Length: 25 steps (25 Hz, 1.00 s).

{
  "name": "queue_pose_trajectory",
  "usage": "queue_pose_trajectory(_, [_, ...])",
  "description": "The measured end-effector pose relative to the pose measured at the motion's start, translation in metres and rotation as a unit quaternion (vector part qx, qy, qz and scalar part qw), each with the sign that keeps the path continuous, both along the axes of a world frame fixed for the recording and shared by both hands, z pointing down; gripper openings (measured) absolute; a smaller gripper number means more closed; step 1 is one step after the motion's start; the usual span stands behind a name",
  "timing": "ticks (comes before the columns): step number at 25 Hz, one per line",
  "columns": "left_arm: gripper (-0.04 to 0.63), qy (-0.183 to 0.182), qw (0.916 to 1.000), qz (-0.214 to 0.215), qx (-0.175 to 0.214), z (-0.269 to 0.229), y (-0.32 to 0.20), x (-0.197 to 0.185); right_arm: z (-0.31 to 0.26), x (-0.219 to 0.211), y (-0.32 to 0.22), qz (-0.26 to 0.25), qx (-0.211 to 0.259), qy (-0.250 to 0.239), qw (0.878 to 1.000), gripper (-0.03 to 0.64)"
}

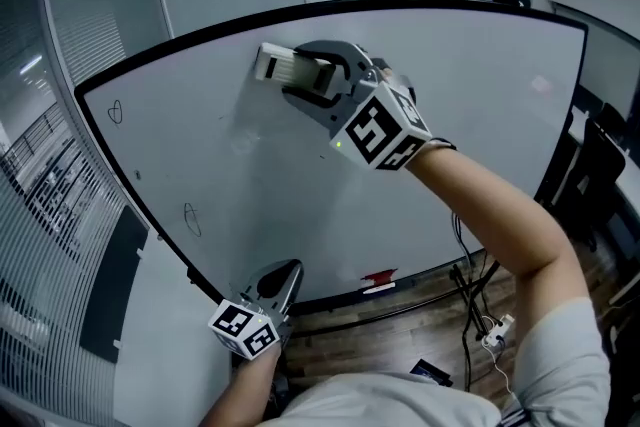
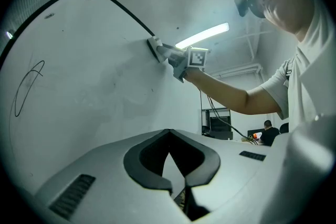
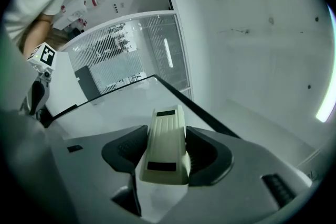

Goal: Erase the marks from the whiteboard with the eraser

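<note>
Your right hand-held gripper (image 3: 163, 153) is pinching the eraser (image 3: 164, 144) by its two long sides, jaws closed snugly on it, with the pale back of the eraser facing the gripper's camera; in the head view the eraser (image 1: 278, 63) lies against the whiteboard (image 1: 480, 115) high up, just below the black top frame and left of centre; the left gripper view shows it (image 2: 155, 48) set flat to the surface, so contact looks good.

Your left hand-held gripper (image 2: 178, 186) has its jaws pressed together with nothing between them; it hangs low, near the board's bottom edge (image 1: 272, 290), and takes no part in the wiping.

As for progress, you look well along but not finished; the wide middle and right of the board read clean, apart from a faint grey smudge (image 1: 240, 141) below the eraser; two drawn marks are left on the left side, a small loop near the upper left corner (image 1: 116, 112) and a longer oval lower down (image 1: 192, 218); both sit well apart from the eraser, so you will likely need to carry it left and down to reach them.
</note>
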<state>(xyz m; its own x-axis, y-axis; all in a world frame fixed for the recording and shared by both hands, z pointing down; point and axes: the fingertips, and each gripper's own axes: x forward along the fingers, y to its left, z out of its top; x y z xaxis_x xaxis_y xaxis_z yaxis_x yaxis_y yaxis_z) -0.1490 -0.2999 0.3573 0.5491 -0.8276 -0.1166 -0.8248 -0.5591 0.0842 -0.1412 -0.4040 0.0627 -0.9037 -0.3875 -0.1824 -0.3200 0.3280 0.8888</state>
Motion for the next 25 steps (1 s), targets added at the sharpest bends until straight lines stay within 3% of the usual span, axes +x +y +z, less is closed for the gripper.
queue_pose_trajectory(8, [0.006, -0.001, 0.9993, -0.037, 0.0, 0.007, 0.013, 0.021, 0.108, -0.017, 0.006, -0.038, -0.057, 0.083, 0.994, 0.233])
queue_pose_trajectory(14, [0.006, -0.005, 0.9982, -0.058, -0.017, 0.017, 0.016, 0.031, 0.112, -0.013, 0.017, -0.061, -0.114, 0.053, 0.99, 0.233])
queue_pose_trajectory(18, [0.006, -0.003, 0.997, -0.071, -0.03, 0.028, 0.025, 0.023, 0.147, 0.002, 0.047, -0.13, -0.209, 0.017, 0.969, 0.233])
queue_pose_trajectory(22, [0.006, -0.006, 0.9956, -0.087, -0.035, 0.034, 0.036, 0.012, 0.187, 0.018, 0.071, -0.144, -0.264, -0.023, 0.953, 0.233])
queue_pose_trajectory(25, [0.006, -0.005, 0.9958, -0.085, -0.033, 0.036, 0.045, 0.008, 0.218, 0.029, 0.089, -0.158, -0.335, -0.068, 0.926, 0.233])
